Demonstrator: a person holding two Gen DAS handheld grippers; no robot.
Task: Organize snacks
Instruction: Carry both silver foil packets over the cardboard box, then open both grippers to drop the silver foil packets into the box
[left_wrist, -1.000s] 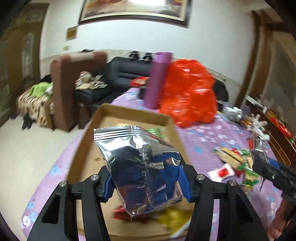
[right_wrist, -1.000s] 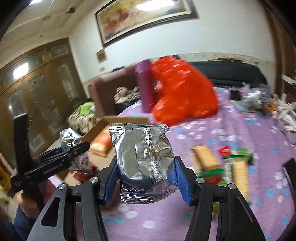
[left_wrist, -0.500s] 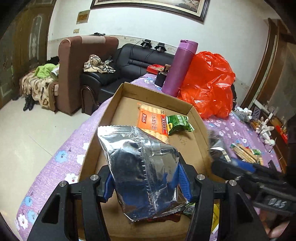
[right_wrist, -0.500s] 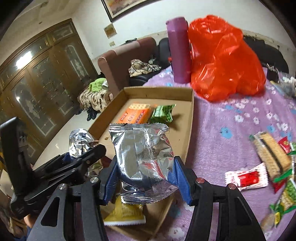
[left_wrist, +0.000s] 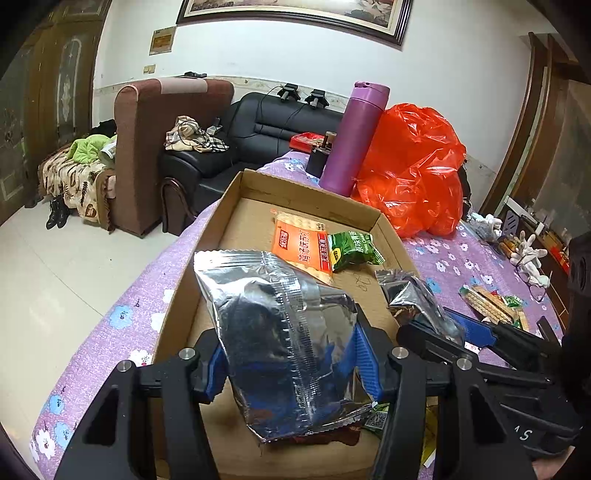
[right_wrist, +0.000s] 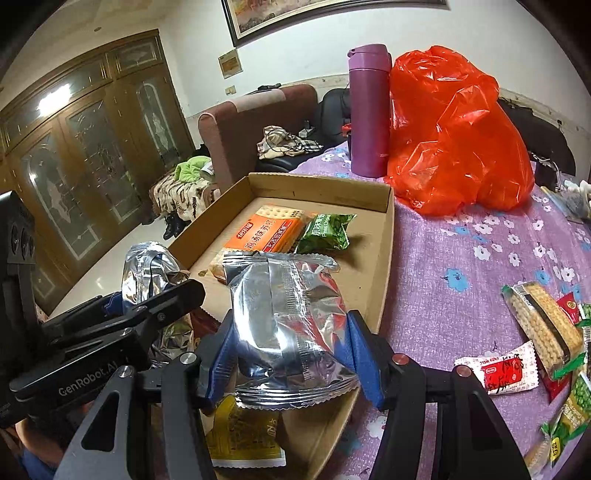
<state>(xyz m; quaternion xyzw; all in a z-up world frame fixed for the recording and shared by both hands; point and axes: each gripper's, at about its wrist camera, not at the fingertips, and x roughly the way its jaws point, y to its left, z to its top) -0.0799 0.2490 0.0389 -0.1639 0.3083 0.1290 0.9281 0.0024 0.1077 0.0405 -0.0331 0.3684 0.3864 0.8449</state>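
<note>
My left gripper (left_wrist: 291, 365) is shut on a silver foil snack packet (left_wrist: 280, 325), held upright over the near end of the open cardboard box (left_wrist: 310, 188). Beside it my right gripper (right_wrist: 291, 354) is shut on a second silver foil packet (right_wrist: 288, 314), over the box's near right corner. Each gripper shows in the other's view: the right gripper (left_wrist: 432, 325) and the left gripper (right_wrist: 155, 295). In the box lie an orange cracker pack (right_wrist: 266, 229), a green pea packet (right_wrist: 327, 230) and a yellow packet (right_wrist: 243, 432).
Loose snacks lie on the purple flowered cloth (right_wrist: 461, 258) to the right: a cracker pack (right_wrist: 543, 321), a red-and-white packet (right_wrist: 498, 369), a green packet (right_wrist: 569, 406). A purple bottle (right_wrist: 369, 110) and an orange plastic bag (right_wrist: 458, 140) stand behind the box. The table edge drops to the floor at left.
Both grippers came down over the box with their packets. The right one swung left from above the cloth to the box's near right corner. Both grips are unchanged.
</note>
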